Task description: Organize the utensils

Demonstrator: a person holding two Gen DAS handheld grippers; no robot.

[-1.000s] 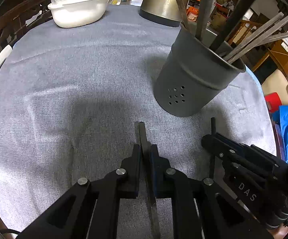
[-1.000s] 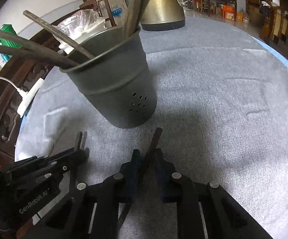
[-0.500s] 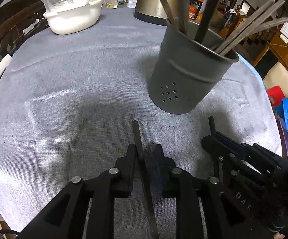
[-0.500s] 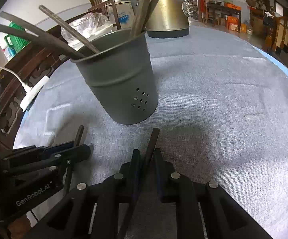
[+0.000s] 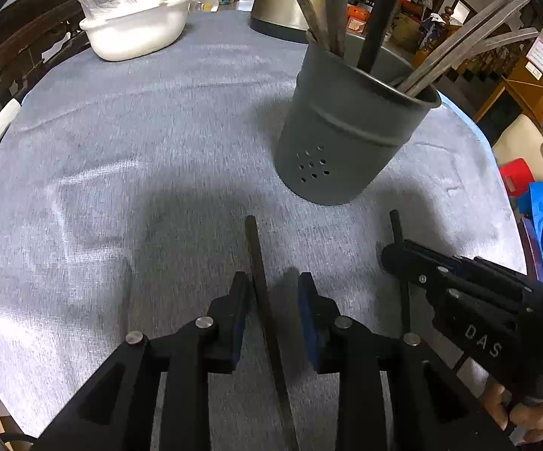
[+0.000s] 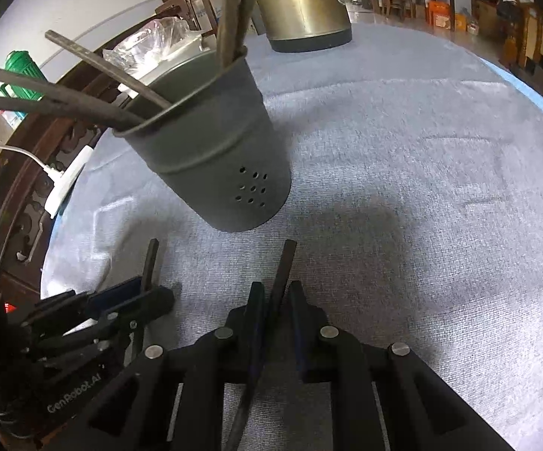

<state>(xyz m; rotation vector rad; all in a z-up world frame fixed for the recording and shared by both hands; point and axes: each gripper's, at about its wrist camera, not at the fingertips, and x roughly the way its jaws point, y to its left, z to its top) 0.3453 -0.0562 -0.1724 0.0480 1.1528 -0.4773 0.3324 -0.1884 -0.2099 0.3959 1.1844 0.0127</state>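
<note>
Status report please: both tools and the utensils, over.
Left tool just opened, utensil handle loose between pads. Right tool shut on second handle. Holder ahead, unobstructed.

left hand-held gripper (image 5: 274, 286) | jaws just opened | utensil handle (image 5: 260, 263) released

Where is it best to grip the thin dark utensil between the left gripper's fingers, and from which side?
Grip the dark utensil on its slim flat handle, near the free end toward the grey holder, coming from above. The left gripper already straddles it; its jaws have just been opening.
</note>
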